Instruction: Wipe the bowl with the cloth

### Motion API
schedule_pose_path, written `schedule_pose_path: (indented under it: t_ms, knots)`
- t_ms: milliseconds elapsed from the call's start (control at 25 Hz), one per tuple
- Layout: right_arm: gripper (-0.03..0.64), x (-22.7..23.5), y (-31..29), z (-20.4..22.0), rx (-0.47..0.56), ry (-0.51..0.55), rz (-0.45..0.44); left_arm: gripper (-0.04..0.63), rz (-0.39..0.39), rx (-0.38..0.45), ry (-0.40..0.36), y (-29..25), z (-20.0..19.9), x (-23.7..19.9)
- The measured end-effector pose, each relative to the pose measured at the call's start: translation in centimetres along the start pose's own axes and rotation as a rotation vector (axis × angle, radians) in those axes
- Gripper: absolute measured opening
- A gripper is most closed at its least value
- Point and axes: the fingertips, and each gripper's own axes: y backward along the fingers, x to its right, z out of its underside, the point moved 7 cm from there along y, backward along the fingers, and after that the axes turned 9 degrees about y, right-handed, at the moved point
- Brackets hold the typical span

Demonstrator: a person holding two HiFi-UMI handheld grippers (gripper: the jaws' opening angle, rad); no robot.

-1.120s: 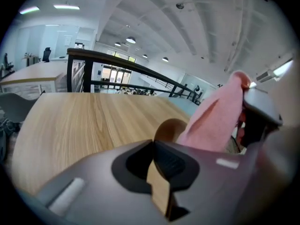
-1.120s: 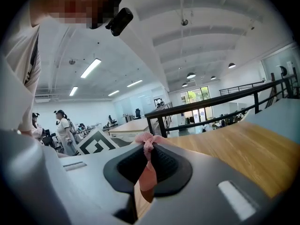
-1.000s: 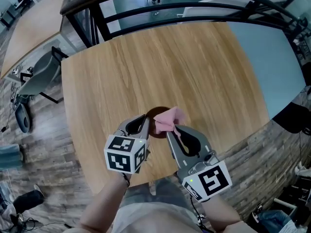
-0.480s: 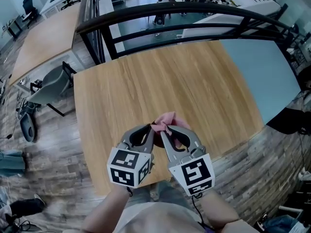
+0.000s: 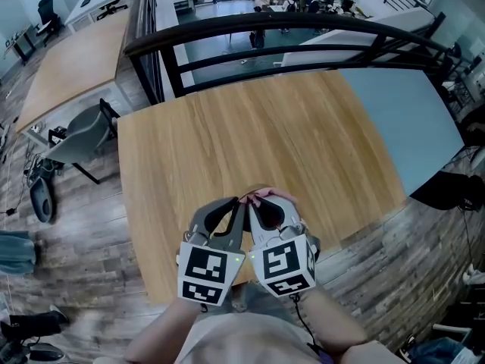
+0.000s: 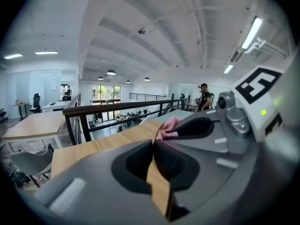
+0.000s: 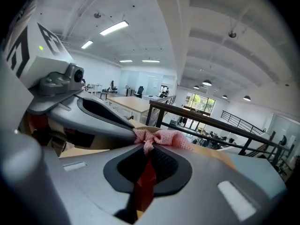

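While held side by side over the light wooden table, clamps the thin wall of the reddish-brown bowl in the left gripper, jaws almost together. Pinches the crumpled pink cloth in the right gripper, tips pressed shut, bowl just beneath.

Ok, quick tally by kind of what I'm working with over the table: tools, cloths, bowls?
Tools: 2 (left tool, right tool)
Cloths: 1 (pink cloth, pinched in the right tool)
Bowls: 1 (reddish-brown bowl, mostly hidden beneath the tools)
Total: 4
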Motion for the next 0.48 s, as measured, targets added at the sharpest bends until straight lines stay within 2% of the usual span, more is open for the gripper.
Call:
schedule_pose_path:
  t_ms: [320, 480]
  knots:
    - [0.023, 0.5, 0.8, -0.2, -0.041, 0.040, 0.088, 0.014, -0.056, 0.062, -0.011, 1.4, -0.5, -1.0]
    - [0.023, 0.3, 0.9, 0.3, -0.101, 0.073, 0.086, 0.017, -0.078, 0.104, 0.005, 2.0, -1.3, -1.8]
